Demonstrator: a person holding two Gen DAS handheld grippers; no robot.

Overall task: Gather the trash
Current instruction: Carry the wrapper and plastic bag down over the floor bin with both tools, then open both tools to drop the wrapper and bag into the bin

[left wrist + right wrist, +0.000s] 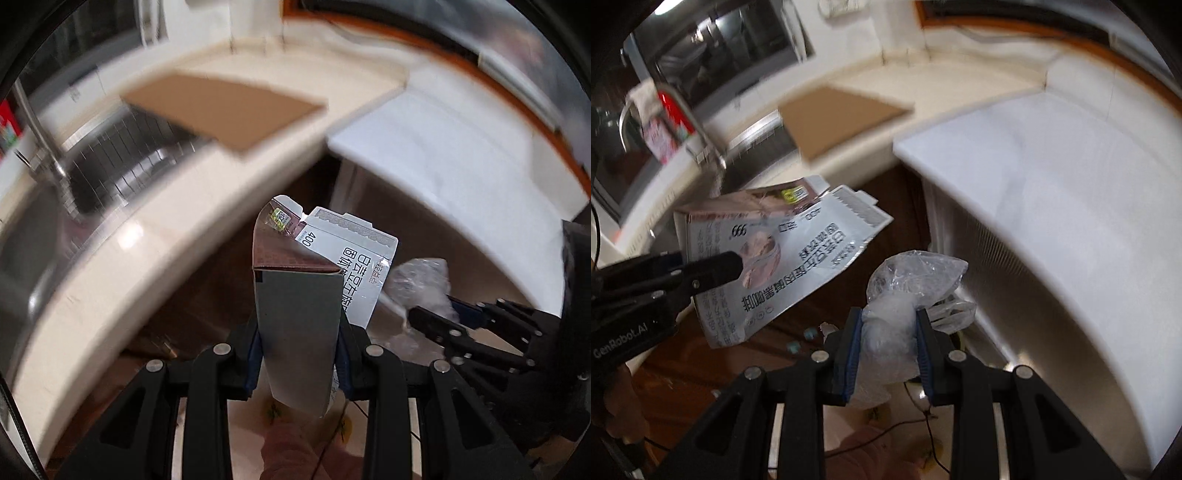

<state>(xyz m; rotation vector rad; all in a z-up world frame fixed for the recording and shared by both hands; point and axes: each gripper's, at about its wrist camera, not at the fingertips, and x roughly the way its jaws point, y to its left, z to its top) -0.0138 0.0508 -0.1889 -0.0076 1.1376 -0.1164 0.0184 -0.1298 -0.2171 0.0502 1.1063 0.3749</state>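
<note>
Off the bench and over the floor: a flattened carton [299, 317], light, stiff and easily creased, sits pinched across its flat faces in the left tongs [301, 354]. The right tongs [886, 350] close narrowly on a wad of clear plastic wrap [908, 291], soft, slippery, best squeezed mid-bundle.

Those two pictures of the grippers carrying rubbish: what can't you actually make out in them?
- Bin: in neither view.
- Carton contents: left view, walls hide them.
- Carton small print: right view, too small and blurred.
- Plastic bag contents: right view, crumpled film hides them.
- Brown board on the counter: both views, motion blur.
</note>
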